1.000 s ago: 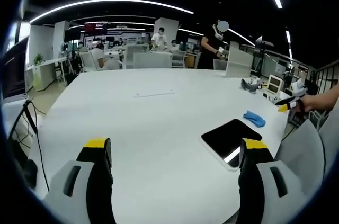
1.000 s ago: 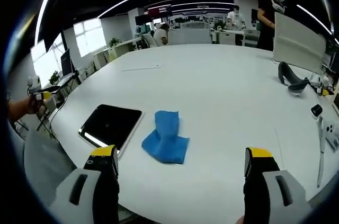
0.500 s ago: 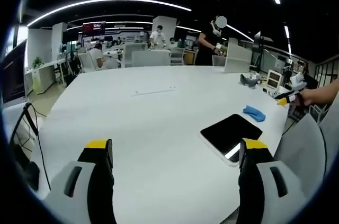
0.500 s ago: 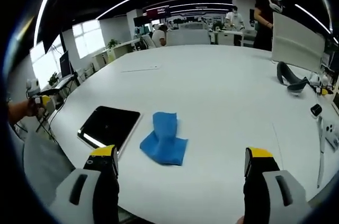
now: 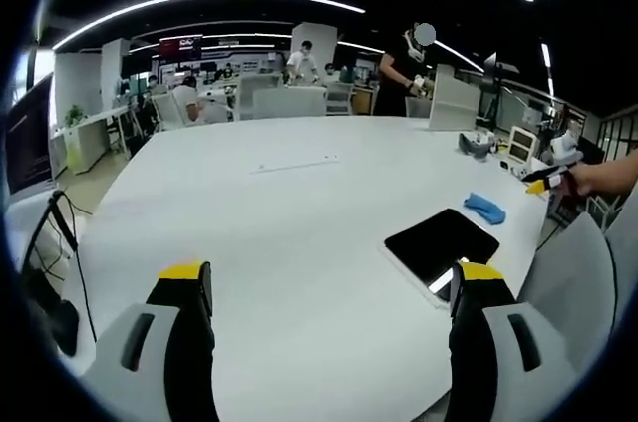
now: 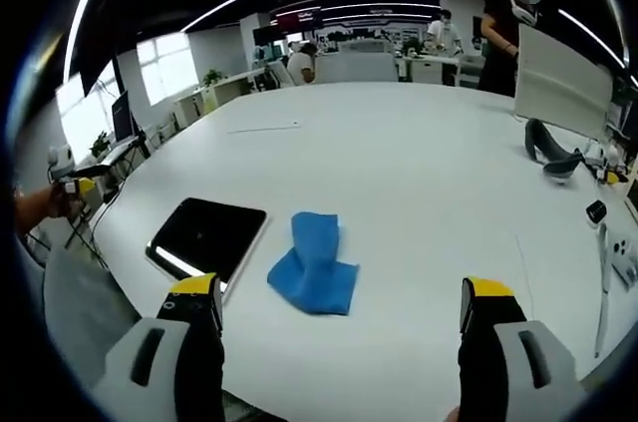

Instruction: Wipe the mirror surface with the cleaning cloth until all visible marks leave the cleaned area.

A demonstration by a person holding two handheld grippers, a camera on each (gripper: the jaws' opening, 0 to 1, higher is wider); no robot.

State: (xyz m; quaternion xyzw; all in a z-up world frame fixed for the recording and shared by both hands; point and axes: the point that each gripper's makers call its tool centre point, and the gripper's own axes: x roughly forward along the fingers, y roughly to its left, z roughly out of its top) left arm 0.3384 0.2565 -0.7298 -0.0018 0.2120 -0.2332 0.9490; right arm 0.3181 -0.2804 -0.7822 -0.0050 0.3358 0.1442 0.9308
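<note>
A dark rectangular mirror (image 5: 441,242) (image 6: 207,236) lies flat on the white table (image 5: 289,222), near its edge. A crumpled blue cleaning cloth (image 6: 314,260) (image 5: 484,208) rests on the table just beside the mirror. My left gripper (image 5: 329,317) hangs open above the table, with the mirror ahead to the right of its jaws. My right gripper (image 6: 339,327) is open too, with the cloth a short way ahead between its jaws and nothing held. At the right of the left gripper view, the right gripper (image 5: 546,180) shows in a hand.
The large white table (image 6: 429,183) carries a thin strip (image 5: 294,165) at its middle, a black object (image 6: 550,155) and small devices (image 6: 620,252) at its far right. A white panel (image 6: 560,78) stands behind them. Desks, chairs and people fill the office beyond.
Both views shifted only slightly with the hands. The mirror and cloth lie where they were, and both grippers stay open.
</note>
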